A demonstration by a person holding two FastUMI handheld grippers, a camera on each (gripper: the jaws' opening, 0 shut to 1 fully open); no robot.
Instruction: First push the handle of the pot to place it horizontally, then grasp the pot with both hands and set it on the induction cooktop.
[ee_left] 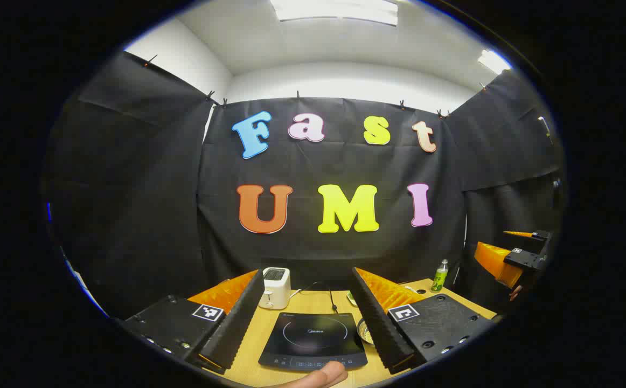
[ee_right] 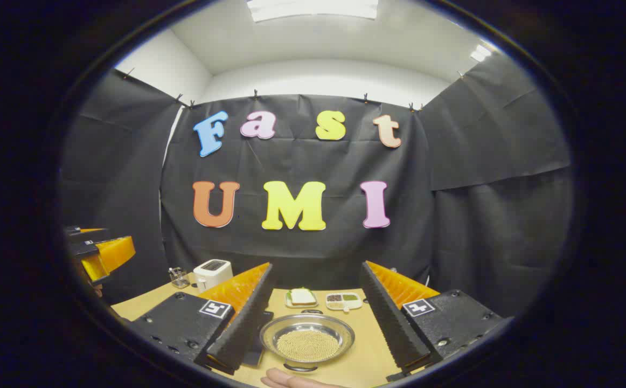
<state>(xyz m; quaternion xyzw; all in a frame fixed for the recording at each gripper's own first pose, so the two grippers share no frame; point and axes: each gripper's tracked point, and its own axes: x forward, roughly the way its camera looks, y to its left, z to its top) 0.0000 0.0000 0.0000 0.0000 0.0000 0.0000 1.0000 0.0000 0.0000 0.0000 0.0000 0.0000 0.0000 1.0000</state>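
In the left gripper view, the left gripper [ee_left: 306,323] is at the bottom of the frame with its two fingers spread wide apart and nothing between them. In the gap, low in the middle, lies the black induction cooktop [ee_left: 313,340] on the wooden table [ee_left: 313,302]. A fingertip [ee_left: 326,375] pokes in at the very bottom edge. A white toaster [ee_left: 275,288] stands just behind the cooktop to the left. A green bottle [ee_left: 439,275] stands at the right. At the far right edge is the other gripper.

In the right gripper view, the right gripper [ee_right: 310,323] is also wide open and holds nothing. Between its fingers, low in the middle, sits the pot [ee_right: 307,338], a round silver one full of small yellow grains. Its dark handle [ee_right: 298,368] points toward the bottom edge. Behind it are a plate with a sandwich [ee_right: 302,297] and a small dish [ee_right: 343,299].
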